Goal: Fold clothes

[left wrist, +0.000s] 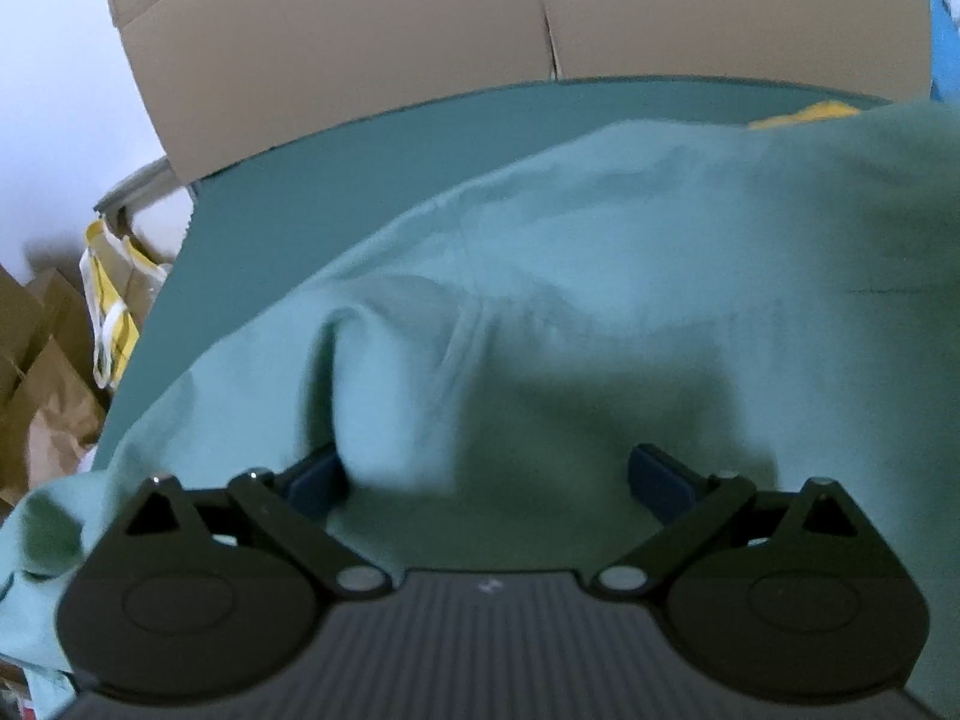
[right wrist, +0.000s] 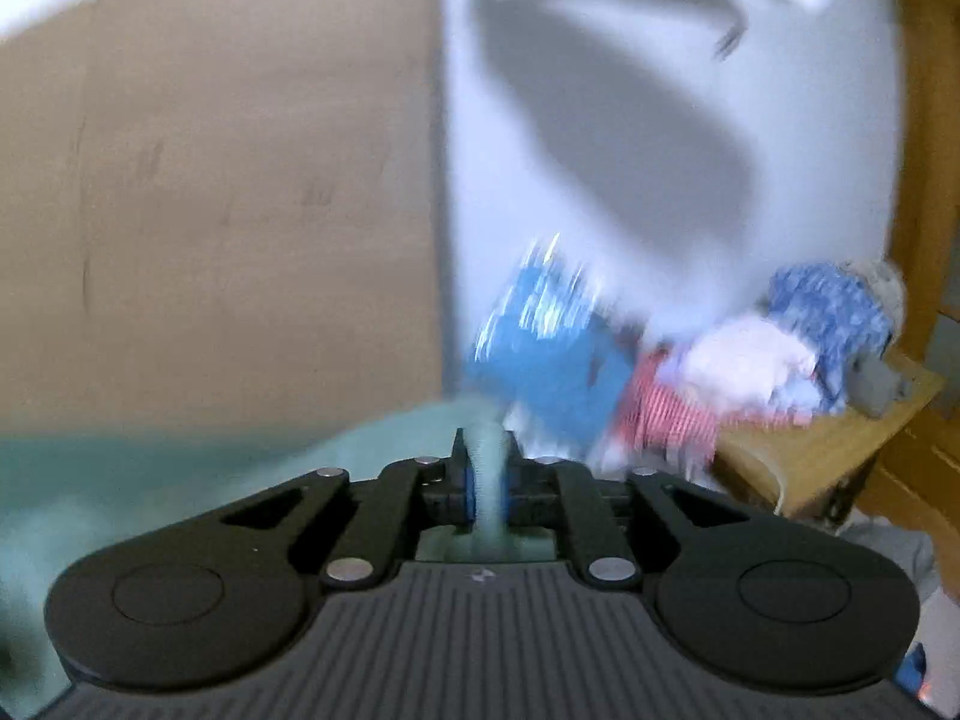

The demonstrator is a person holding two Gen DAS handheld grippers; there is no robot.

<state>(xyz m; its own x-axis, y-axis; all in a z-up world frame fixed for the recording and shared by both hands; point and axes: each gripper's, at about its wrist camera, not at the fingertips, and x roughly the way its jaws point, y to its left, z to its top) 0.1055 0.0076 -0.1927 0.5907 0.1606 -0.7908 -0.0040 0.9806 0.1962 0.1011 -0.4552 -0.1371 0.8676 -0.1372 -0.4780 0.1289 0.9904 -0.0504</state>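
My left jaws (left wrist: 486,480) stand spread wide over a pale green garment (left wrist: 600,276), with nothing pinched between them. The cloth lies rumpled right under them: a raised fold bunches against the inner face of the left finger (left wrist: 312,483), while the right finger (left wrist: 660,480) stands clear above a shadowed dip in the fabric. The garment spreads over a darker teal surface (left wrist: 336,180), covering most of it and hanging over the near left edge. Behind the surface stands a big cardboard box (left wrist: 360,36). A scrap of something yellow (left wrist: 804,114) peeks out past the garment's far edge. Off to the left, below the surface, sit brown paper bags (left wrist: 42,384) and a yellow and white bag (left wrist: 114,300).

My right jaws (right wrist: 487,480) are pressed close on a bunched ridge of the same green garment (right wrist: 486,450), which runs up between the pads and trails away to the left. This view is blurred. Ahead to the right, a heap of clothes (right wrist: 720,360) in blue, white and red stripes rests on a wooden table (right wrist: 828,444). A white wall (right wrist: 660,150) with a dark shadow stands behind it, and cardboard (right wrist: 210,210) fills the left.
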